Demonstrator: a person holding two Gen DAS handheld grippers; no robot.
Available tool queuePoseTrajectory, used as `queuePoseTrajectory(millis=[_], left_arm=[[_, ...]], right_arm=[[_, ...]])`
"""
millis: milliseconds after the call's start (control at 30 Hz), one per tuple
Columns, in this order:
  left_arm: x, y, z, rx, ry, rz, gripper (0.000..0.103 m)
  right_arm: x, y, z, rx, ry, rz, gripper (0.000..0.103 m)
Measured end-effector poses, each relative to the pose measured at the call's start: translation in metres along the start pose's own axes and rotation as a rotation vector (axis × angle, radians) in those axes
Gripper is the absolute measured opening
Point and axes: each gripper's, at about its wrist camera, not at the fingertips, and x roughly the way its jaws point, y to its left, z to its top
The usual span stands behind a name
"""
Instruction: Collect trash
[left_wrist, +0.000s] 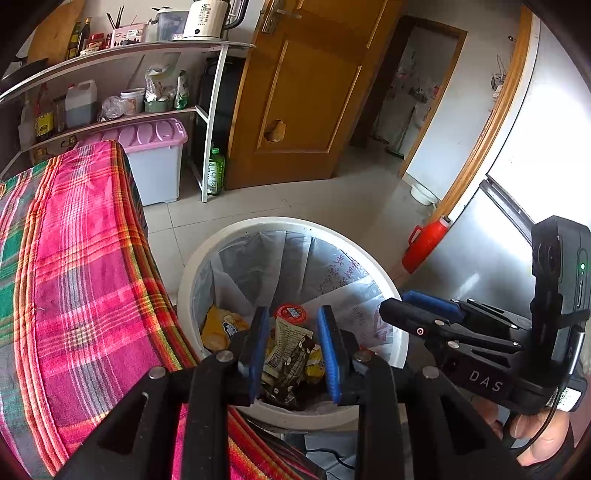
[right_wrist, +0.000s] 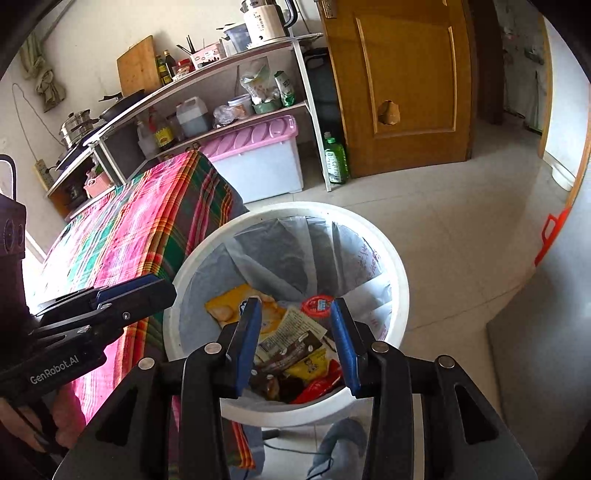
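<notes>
White round plastic bin (left_wrist: 393, 284), crinkled wrappers (right_wrist: 291, 343) inside, left gripper (left_wrist: 293, 345) and right gripper (right_wrist: 299, 339) both parted, empty

Home kitchen: shelf (right_wrist: 236, 122) of oils, kettle (left_wrist: 207, 18), pots (right_wrist: 75, 127).

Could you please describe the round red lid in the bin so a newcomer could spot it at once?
Find the white bin beside the plaid-covered table. Among its wrappers, toward the far side, lies the red lid: the only round piece, with a white label.
</notes>
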Motion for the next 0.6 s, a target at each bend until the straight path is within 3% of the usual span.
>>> queuePoseTrajectory(millis=[333, 400, 600], left_arm=[[-0.041, 0.006, -0.014, -0.006, -0.062, 0.026, 0.029], [-0.05, 0.007, -0.018, -0.006, -0.076, 0.034, 0.035], [-0.078, 0.012, -0.029, -0.006, -0.117, 0.053, 0.039]], right_arm=[[-0.036, 0.028, -0.01, -0.027, -0.067, 0.007, 0.04], [-0.043, 0.035, -0.013, -0.033, -0.08, 0.01, 0.04], [-0.059, 0.055, -0.026, -0.054, -0.104, 0.016, 0.04]])
